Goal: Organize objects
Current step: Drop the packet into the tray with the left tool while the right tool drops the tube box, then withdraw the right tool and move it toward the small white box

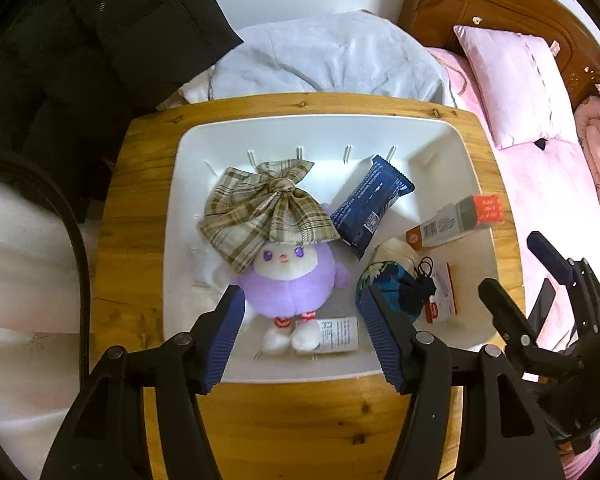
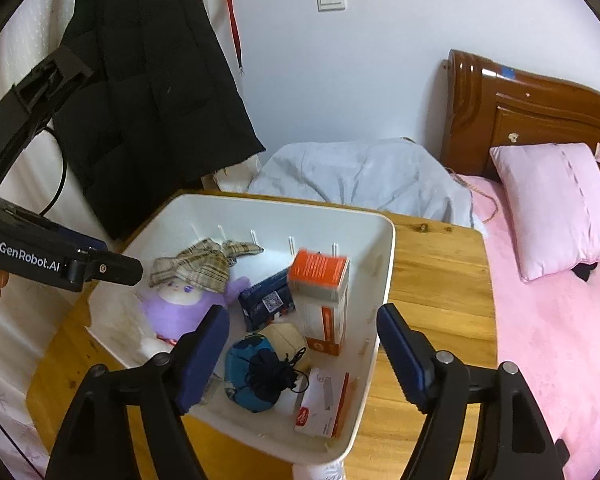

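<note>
A white bin (image 1: 300, 124) (image 2: 260, 216) stands on a wooden table (image 1: 300, 420). In it lie a purple plush toy (image 1: 288, 280) (image 2: 176, 308) with a plaid bow (image 1: 260, 208), a dark blue snack packet (image 1: 368, 208) (image 2: 264, 300), a blue floral pouch (image 1: 388, 280) (image 2: 256, 376), and a red-and-white box (image 2: 324, 404). An orange-and-white box (image 1: 456, 220) (image 2: 320, 300) stands tilted by the bin's right wall, its top blurred. My left gripper (image 1: 304, 320) hovers open over the plush toy, holding nothing. My right gripper (image 2: 302, 324) (image 1: 524, 280) is open above the bin's right side, nothing between its fingers.
A small white box (image 1: 338, 336) lies under the toy's feet. A black coat (image 2: 152, 100) hangs at the back left. A grey blanket (image 2: 360, 172) lies behind the table. A pink bed (image 2: 560, 340) with a pillow (image 2: 556, 200) and wooden headboard (image 2: 520, 112) borders the right.
</note>
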